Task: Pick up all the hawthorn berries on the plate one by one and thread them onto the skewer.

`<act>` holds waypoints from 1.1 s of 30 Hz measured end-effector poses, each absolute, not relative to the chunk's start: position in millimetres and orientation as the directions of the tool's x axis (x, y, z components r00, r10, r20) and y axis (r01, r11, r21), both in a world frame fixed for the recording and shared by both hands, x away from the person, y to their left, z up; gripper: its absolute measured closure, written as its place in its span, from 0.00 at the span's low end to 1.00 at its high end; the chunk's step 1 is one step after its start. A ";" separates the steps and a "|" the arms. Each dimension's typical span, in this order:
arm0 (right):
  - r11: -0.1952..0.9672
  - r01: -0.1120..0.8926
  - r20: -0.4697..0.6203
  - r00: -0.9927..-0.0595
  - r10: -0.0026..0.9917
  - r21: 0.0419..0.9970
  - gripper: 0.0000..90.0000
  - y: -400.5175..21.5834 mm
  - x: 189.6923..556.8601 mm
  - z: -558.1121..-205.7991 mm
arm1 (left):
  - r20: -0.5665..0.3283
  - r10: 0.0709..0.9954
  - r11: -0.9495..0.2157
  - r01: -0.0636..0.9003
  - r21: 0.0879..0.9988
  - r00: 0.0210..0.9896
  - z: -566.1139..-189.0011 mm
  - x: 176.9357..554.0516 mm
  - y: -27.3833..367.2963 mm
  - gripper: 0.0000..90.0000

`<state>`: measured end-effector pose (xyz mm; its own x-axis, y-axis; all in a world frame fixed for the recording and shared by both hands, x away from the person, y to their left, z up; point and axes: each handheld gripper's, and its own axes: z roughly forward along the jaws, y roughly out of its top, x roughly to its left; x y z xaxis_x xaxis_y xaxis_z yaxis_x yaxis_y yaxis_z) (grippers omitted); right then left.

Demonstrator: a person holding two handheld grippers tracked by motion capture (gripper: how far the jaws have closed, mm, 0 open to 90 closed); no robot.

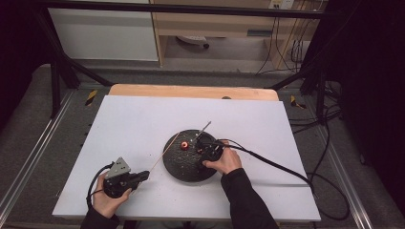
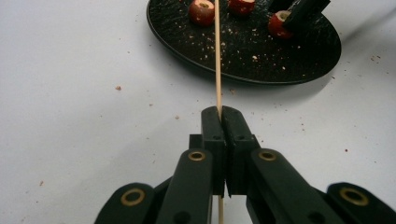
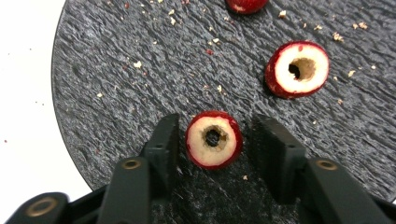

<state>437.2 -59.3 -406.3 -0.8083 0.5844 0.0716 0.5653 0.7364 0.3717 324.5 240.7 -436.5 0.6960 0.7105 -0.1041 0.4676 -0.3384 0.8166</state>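
Note:
A black round plate (image 1: 184,169) lies on the white table and holds small cored red fruits. My left gripper (image 1: 144,175) rests to the plate's left, shut on a thin wooden skewer (image 1: 165,152) that points over the plate's rim. In the left gripper view the skewer (image 2: 217,56) runs from the closed jaws of the left gripper (image 2: 221,112) toward the fruits (image 2: 201,11). My right gripper (image 3: 215,122) is down on the plate (image 3: 130,93), open. Its jaws straddle one cored fruit (image 3: 214,139), with a narrow gap on each side.
A second cored fruit (image 3: 297,69) and a third fruit (image 3: 245,4) lie farther along the plate, among crumbs. A thin metal rod (image 1: 203,129) leans off the plate's far edge. White table surface (image 1: 129,119) spreads around the plate. The right gripper's cable (image 1: 272,164) trails off to the right.

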 end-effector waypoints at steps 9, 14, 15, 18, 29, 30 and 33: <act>0.742 0.568 0.091 -0.811 0.578 0.356 0.67 -59.3 439.7 -408.1 | -0.100 0.709 -0.342 0.465 0.816 0.698 -436.4 324.3 240.5 0.98; 0.735 0.586 0.103 -0.801 0.590 0.341 0.67 -59.1 440.6 -407.5 | -0.099 0.710 -0.344 0.465 0.816 0.698 -436.1 324.3 240.6 0.98; 0.735 0.589 0.106 -0.799 0.592 0.338 0.67 -59.1 440.7 -407.2 | -0.099 0.709 -0.343 0.464 0.816 0.698 -436.2 324.2 240.6 0.98; 0.727 0.598 0.115 -0.793 0.598 0.338 0.67 -59.7 441.0 -405.7 | -0.098 0.711 -0.342 0.464 0.817 0.697 -435.9 324.1 240.6 0.98; 0.661 0.620 0.141 -0.765 0.628 0.422 0.68 -67.9 438.0 -388.6 | -0.094 0.714 -0.338 0.459 0.822 0.694 -435.3 323.1 240.5 0.98; 0.656 0.622 0.140 -0.763 0.631 0.427 0.68 -68.7 437.7 -387.3 | -0.094 0.714 -0.338 0.459 0.822 0.694 -435.3 323.1 240.5 0.98; 0.635 0.625 0.141 -0.754 0.642 0.454 0.68 -71.5 435.9 -382.4 | -0.094 0.715 -0.336 0.459 0.823 0.693 -435.2 322.8 240.7 0.98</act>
